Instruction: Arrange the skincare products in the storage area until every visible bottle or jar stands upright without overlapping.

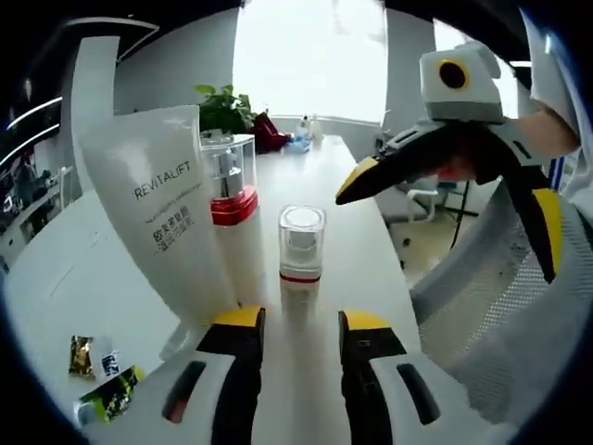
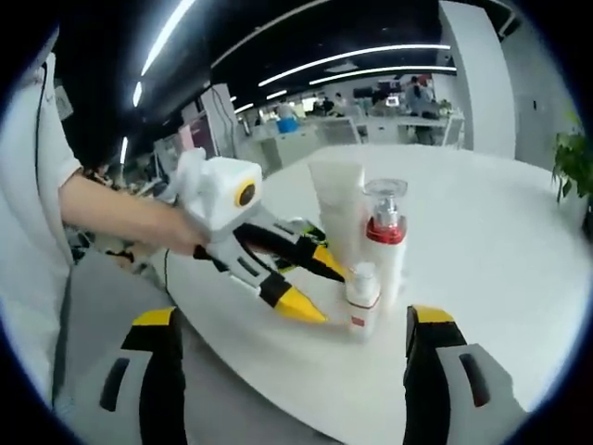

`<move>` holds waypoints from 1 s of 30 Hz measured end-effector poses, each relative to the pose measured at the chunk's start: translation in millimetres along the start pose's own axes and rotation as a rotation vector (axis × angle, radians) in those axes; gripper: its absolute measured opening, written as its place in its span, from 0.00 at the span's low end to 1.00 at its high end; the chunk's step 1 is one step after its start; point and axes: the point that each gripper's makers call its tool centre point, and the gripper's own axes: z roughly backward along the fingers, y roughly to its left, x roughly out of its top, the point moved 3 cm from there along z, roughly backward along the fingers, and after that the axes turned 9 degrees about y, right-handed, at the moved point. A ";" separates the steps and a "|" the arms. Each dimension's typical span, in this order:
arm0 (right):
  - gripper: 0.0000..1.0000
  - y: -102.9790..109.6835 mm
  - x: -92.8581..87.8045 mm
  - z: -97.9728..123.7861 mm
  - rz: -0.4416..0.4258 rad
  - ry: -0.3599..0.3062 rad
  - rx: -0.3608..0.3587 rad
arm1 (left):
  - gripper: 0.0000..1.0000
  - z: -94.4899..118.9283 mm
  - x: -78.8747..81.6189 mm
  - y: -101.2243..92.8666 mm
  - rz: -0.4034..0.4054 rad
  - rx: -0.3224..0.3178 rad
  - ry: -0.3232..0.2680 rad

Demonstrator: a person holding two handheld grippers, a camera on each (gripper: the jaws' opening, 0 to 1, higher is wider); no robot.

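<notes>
With both grippers' fingers spread and empty, ease the left gripper squarely around the small clear-capped white bottle, avoiding its neighbours.

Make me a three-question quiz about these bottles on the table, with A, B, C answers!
1. Where is the small bottle?
A. In front of the left gripper, between its open jaws
B. Lying on the floor
C. On top of the plant

2. What colour is the band on the tall pump bottle?
A. Blue
B. Red
C. Green

3. How does the big white tube stand?
A. Lying flat
B. Upside down in a box
C. Upright beside the pump bottle

Answers:
1 A: the left gripper view shows it just beyond the yellow tips.
2 B: a red ring sits under its clear cap.
3 C: it rises tall next to that bottle on the white table.
</notes>
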 end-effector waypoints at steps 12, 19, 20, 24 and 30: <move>1.00 1.4 10.6 5.0 0.006 -0.027 -0.028 | 0.42 45.1 -20.3 -3.2 0.142 0.089 -0.024; 1.00 6.2 15.0 -0.9 0.041 -0.017 -0.040 | 0.51 73.6 -40.7 -10.4 0.229 0.152 -0.023; 1.00 7.8 16.9 -1.0 0.041 -0.019 -0.037 | 0.52 77.2 -42.6 -11.0 0.238 0.159 -0.025; 1.00 14.4 22.5 -0.6 0.049 -0.037 -0.026 | 0.57 93.3 -50.8 -13.8 0.279 0.195 -0.030; 1.00 19.6 23.7 -0.8 0.053 -0.042 -0.019 | 0.67 118.0 -66.7 -16.1 0.340 0.261 -0.033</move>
